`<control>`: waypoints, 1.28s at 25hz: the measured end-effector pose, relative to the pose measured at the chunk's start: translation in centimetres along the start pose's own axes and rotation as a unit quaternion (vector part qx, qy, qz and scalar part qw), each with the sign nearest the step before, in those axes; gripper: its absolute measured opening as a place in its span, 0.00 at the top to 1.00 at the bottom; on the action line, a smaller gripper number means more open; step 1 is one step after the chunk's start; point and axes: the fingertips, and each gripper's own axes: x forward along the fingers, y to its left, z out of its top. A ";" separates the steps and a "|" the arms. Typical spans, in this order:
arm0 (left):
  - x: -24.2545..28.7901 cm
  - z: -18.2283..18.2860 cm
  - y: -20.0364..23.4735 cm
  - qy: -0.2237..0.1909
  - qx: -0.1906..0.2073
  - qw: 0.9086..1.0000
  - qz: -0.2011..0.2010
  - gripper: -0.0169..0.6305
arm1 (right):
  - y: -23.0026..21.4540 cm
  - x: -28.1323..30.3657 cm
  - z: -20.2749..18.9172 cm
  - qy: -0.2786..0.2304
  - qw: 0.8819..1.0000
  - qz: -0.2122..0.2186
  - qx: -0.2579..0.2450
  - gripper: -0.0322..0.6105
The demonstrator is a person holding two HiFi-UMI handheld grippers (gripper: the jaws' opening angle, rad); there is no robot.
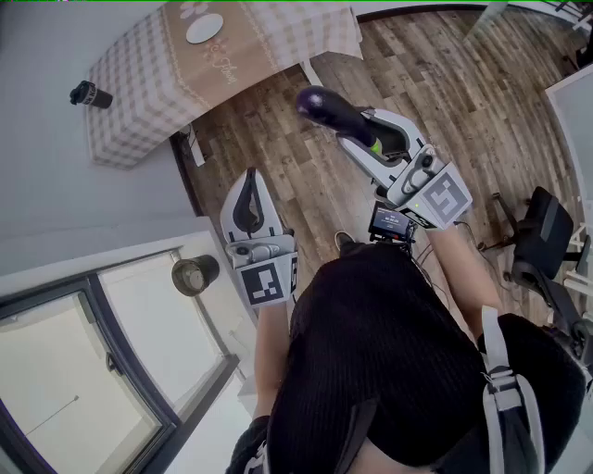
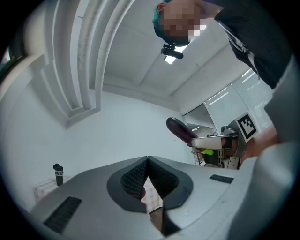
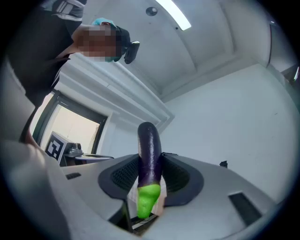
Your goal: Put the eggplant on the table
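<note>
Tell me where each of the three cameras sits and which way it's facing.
Head view: on the person's head, looking steeply down at floor, table, left gripper and right gripper with eggplant; black top and forearms show.
Left gripper view: on the left gripper, looking along its shut, empty jaws at a white wall; dark sleeve upper right.
Right gripper view: on the right gripper, looking along jaws clamping the eggplant, toward wall and ceiling; sleeve upper left.
Shared: each gripper view shows the other gripper.

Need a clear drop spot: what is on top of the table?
A white plate on a tan runner, and a dark bottle near one edge. The checked cloth covers the tabletop itself.
</note>
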 end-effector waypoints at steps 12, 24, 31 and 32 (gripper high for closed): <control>-0.3 -0.5 0.5 0.008 0.002 1.000 0.005 0.99 | 1.0 0.3 -0.4 -0.002 0.999 0.022 0.028 0.70; 0.6 -2.0 2.5 0.018 0.006 0.999 0.042 0.99 | 0.3 3.1 -2.7 0.005 0.997 0.052 0.049 0.70; 4.8 -4.3 7.1 0.011 -0.014 0.999 0.038 0.99 | -1.9 9.3 -5.0 0.013 0.998 0.043 0.047 0.70; 5.7 -4.6 7.8 0.011 -0.017 0.999 0.035 0.99 | -2.5 10.3 -5.2 0.015 0.998 0.041 0.044 0.70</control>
